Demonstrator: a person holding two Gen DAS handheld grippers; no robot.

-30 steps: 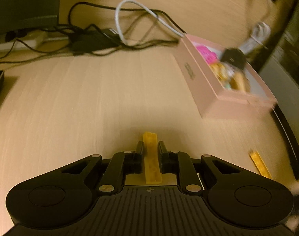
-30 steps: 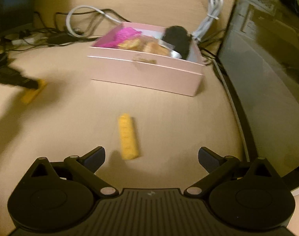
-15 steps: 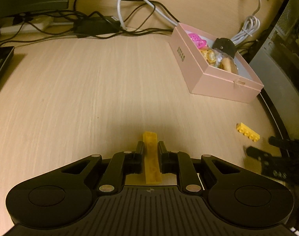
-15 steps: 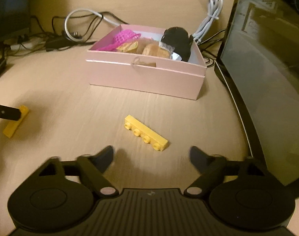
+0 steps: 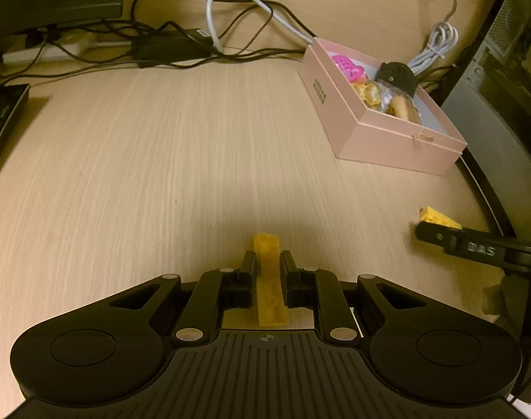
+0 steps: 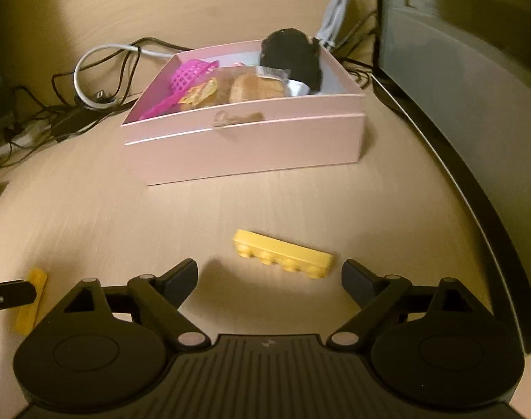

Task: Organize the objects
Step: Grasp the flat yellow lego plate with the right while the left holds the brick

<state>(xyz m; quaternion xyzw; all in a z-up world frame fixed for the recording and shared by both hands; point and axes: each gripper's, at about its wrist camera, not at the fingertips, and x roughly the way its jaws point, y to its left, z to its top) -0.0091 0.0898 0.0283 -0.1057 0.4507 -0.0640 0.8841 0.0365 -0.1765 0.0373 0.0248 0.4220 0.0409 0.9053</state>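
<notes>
Bricks first: left claw (image 5: 268, 262) clamped on one yellow brick (image 5: 269, 279) above the worktop (image 5: 160, 157), right claw (image 6: 269, 274) opening around the other brick (image 6: 282, 253), near the pink box (image 6: 244, 143), apparently their destination.

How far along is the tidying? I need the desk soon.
Done: pink box already holds toys and snacks. In hand: left gripper clamps one yellow brick. Left: second yellow brick lies on the desk before the right gripper, jaws opening, nothing gripped.
</notes>
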